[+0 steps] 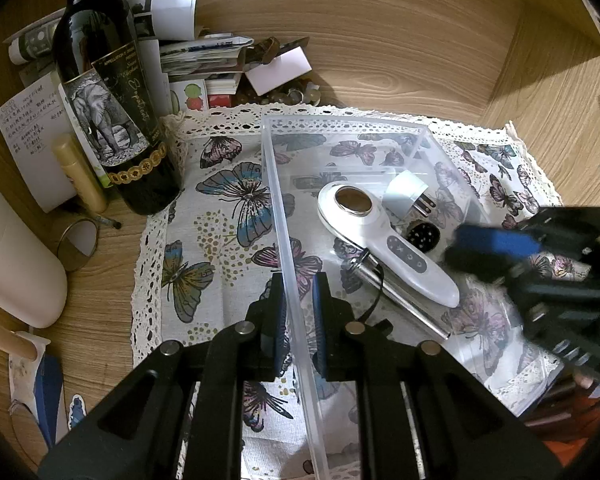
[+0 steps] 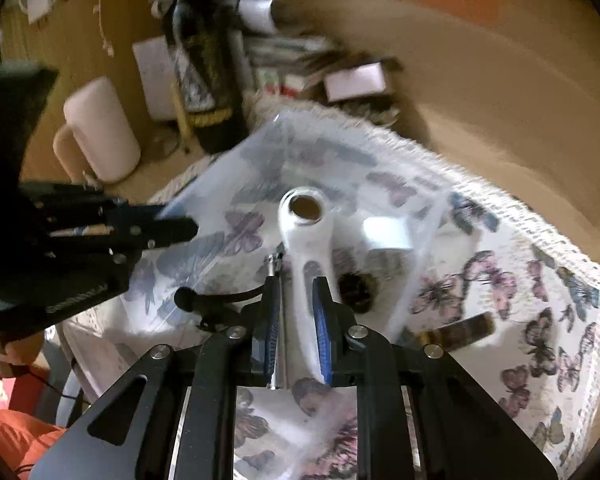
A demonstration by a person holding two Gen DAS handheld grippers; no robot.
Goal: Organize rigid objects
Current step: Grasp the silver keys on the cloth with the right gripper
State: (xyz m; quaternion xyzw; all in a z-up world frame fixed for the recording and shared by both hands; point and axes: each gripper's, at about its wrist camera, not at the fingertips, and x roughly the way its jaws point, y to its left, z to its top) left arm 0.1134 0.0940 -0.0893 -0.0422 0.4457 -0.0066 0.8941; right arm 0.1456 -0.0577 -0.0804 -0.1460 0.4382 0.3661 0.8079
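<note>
A clear plastic bin [image 1: 342, 124] lies on a butterfly cloth [image 1: 220, 216]. Inside lie a white handheld device [image 1: 380, 240], a white plug adapter [image 1: 406, 196], a silver metal rod [image 1: 396, 296] and a small black round object [image 1: 422, 235]. My left gripper [image 1: 298, 292] is shut on the bin's left wall. My right gripper [image 2: 298, 308] hangs over the bin, its fingers [image 2: 322, 320] to either side of the white device's handle [image 2: 306, 280] and the rod [image 2: 274, 276], with a gap; the view is blurred. The right gripper also shows in the left wrist view [image 1: 496, 248].
A dark wine bottle [image 1: 108, 92], a yellow tube [image 1: 80, 172], a white cylinder [image 1: 16, 256], a small round mirror [image 1: 78, 244] and a paper pile [image 1: 188, 52] crowd the wooden surface to the left and behind. A brown tube [image 2: 456, 332] lies on the cloth outside the bin.
</note>
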